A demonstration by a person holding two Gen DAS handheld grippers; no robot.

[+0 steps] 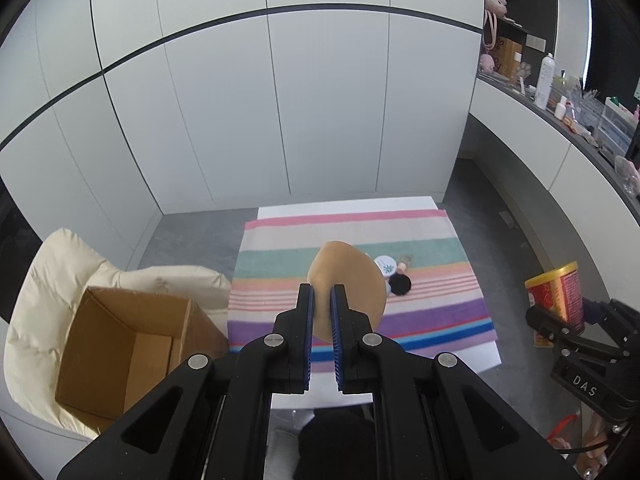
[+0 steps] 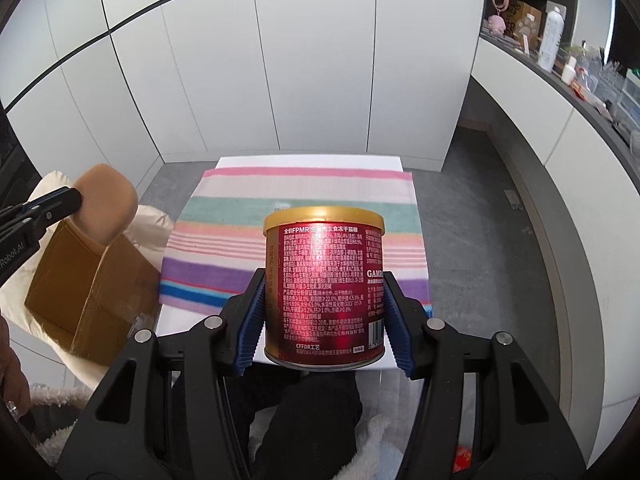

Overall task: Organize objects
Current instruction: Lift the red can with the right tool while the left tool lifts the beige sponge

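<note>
Left fingers (image 1: 322,300) clenched on tan pad (image 1: 348,280), held above striped cloth (image 1: 432,240). Right fingers (image 2: 324,316) grasping upright red can (image 2: 324,280). I judge box (image 1: 120,344) as drop target: lies lower left, left hand nearer.

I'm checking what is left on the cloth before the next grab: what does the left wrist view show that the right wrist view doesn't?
Only the left wrist view: a white round lid and a black round thing on the striped cloth, and the box's open inside.

Only the right wrist view: the can's printed label up close; the can hides the middle of the cloth.

Both: the tan pad shut in the left gripper, the can in the right gripper, cloth, box.
</note>
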